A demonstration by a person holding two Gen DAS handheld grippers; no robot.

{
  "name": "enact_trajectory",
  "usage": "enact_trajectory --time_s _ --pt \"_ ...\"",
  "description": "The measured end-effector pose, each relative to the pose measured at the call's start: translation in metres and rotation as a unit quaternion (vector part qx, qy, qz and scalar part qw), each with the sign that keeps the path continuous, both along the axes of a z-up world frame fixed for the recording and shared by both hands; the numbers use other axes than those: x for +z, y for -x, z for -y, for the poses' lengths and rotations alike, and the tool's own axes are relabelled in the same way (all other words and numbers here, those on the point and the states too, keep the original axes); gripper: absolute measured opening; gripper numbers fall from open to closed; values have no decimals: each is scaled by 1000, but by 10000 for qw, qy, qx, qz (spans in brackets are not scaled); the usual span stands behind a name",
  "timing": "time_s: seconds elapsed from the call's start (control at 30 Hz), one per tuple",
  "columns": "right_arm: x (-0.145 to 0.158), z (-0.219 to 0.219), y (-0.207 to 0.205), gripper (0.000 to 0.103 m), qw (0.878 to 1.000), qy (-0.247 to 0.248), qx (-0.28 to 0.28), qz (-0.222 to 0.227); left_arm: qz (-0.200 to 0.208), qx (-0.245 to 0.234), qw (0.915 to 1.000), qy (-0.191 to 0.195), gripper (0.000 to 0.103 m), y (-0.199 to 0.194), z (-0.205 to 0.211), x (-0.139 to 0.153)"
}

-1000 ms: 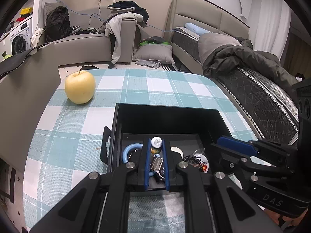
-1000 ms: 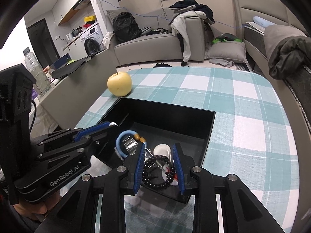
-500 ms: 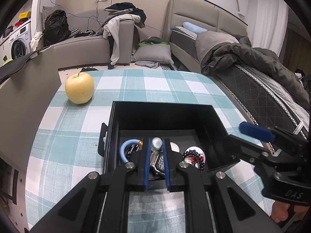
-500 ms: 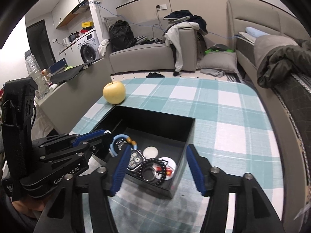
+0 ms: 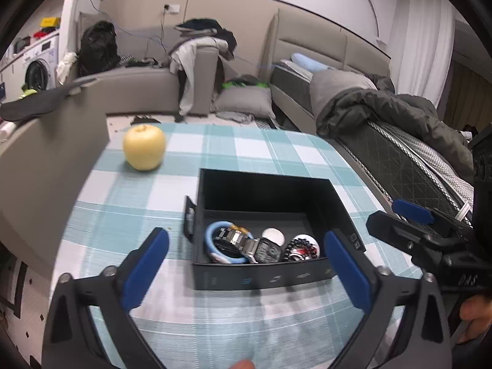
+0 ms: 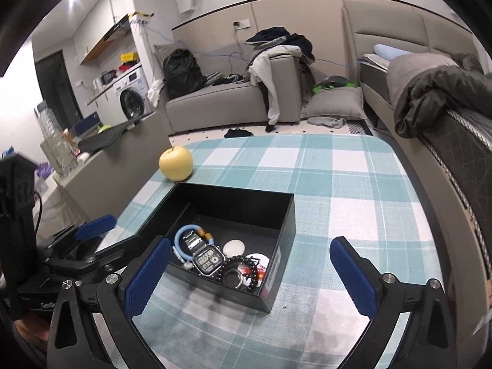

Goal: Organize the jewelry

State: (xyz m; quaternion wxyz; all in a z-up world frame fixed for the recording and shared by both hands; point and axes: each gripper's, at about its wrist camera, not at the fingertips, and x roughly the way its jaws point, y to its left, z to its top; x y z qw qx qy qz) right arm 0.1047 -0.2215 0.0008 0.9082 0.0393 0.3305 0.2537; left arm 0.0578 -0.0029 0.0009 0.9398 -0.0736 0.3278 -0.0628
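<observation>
From my left claw [image 5: 246, 264], the checked desk [image 5: 215, 153] carries a yellow apple [image 5: 144, 147] beyond the black box [image 5: 267, 215]; inside lie a steel watch [image 5: 255, 246], a blue bracelet [image 5: 215, 240] and a bead bracelet [image 5: 301, 247]; my jaws are opening, pinching nothing, tilted down short of the box.

From my right claw [image 6: 252, 272], the same box [image 6: 276, 215] sits just ahead; the apple [image 6: 176, 163] stands beyond its far corner; these jaws are also opening, empty.
</observation>
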Motion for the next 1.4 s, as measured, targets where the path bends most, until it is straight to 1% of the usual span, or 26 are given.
enact_trajectory --time_s 0.07,0.17,0.3,0.47,0.67,0.77,0.93,1.07,1.4 --pt "-2 0 1 103 10000 -23 -19 -77 36 58 10000 -11 102 3 -3 0" --pt "-5 -2 8 103 10000 55 10 -48 -11 140 9999 8 102 4 -5 -1" --pt "-3 -7 19 103 9996 216 112 160 67 165 9998 -56 102 7 -3 1" --pt "5 -8 26 103 9993 104 175 319 163 166 9994 -247 102 11 3 3" --pt "10 -3 28 103 9992 2 132 378 215 251 9992 -245 102 14 0 6" --pt "11 -1 27 103 9993 -42 113 364 253 317 9990 -167 102 15 -4 7" --pt "12 -3 28 103 9992 -20 130 386 256 348 9990 -150 102 14 -7 8" --pt "11 -4 28 103 9992 -12 141 381 309 369 9986 -222 102 14 -7 9" --pt "12 -3 28 103 9990 -5 155 410 319 366 9987 -181 102 14 -11 12"
